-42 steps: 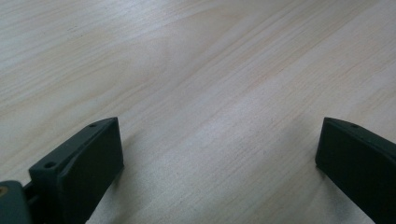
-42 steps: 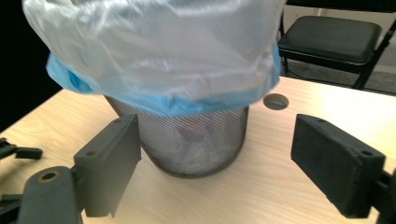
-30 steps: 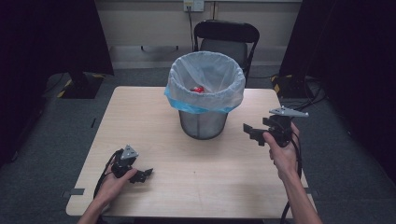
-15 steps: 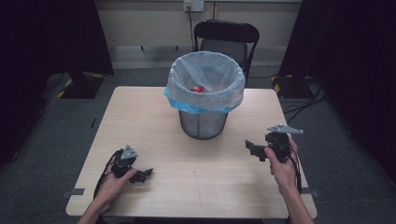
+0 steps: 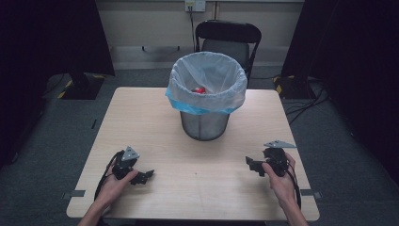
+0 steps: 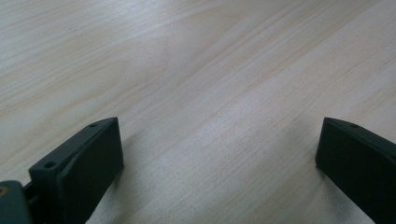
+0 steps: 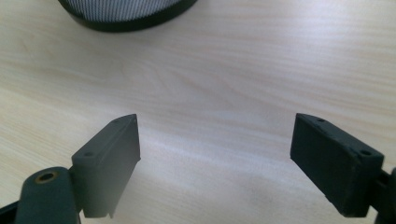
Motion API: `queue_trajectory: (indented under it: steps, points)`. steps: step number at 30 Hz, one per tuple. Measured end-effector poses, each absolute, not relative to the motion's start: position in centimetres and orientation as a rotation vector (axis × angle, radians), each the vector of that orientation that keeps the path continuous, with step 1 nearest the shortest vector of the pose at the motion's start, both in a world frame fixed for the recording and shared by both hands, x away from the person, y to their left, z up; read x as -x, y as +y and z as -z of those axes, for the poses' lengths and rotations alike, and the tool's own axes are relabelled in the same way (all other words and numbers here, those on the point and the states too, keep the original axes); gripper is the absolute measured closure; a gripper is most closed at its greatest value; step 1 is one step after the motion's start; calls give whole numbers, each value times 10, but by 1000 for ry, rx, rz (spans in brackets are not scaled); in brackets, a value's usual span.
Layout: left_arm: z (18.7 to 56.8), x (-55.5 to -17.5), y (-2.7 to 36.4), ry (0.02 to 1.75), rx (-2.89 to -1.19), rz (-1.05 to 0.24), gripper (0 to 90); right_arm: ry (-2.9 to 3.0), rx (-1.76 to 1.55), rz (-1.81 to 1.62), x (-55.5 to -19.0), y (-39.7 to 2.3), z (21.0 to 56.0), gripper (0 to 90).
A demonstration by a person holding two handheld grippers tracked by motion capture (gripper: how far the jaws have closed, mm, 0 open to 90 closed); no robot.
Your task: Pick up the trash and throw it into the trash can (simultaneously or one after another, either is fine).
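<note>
A mesh wastebasket (image 5: 205, 123) lined with a white and blue bag stands at the middle back of the light wooden table (image 5: 155, 117). Something red (image 5: 200, 90) lies inside the bag. My left gripper (image 5: 143, 176) rests low on the table's front left, open, with bare wood between its jaws (image 6: 219, 154). My right gripper (image 5: 252, 165) sits just above the table's front right, open and holding nothing (image 7: 215, 144). The basket's black base rim (image 7: 130, 21) shows at the top of the right gripper view.
A black folding chair (image 5: 227, 41) stands behind the table's far edge. Cables (image 5: 306, 101) lie on the grey floor at the right. Dark curtains hang on both sides.
My right gripper has come down and back toward the table's front right edge, staying open. The left gripper has stayed put.
</note>
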State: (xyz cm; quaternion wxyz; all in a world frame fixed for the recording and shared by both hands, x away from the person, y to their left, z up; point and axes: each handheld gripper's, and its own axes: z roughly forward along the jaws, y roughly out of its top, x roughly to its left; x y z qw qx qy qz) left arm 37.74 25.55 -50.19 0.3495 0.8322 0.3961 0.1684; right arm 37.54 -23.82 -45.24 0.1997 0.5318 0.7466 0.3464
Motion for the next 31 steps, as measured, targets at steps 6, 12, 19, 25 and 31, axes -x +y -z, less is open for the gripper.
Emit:
queue_trajectory:
  steps: [6,12,19,25,31]
  points:
    - [502,-377,256,1026,-2156,-436,3,2132,-1507,-894,-375,-236,473,155]
    - [502,-377,256,1026,-2156,-436,3,2125,-1498,-825,-375,-232,484,155]
    - [502,-377,256,1025,-2158,-437,3,2091,-1500,-801,-375,-230,492,139]
    - [502,-377,255,1028,-2154,-433,3,2042,-1480,-854,-371,-230,498,118]
    - [502,-377,255,1030,-2154,-434,3,2030,-1472,-871,-369,-230,500,117]
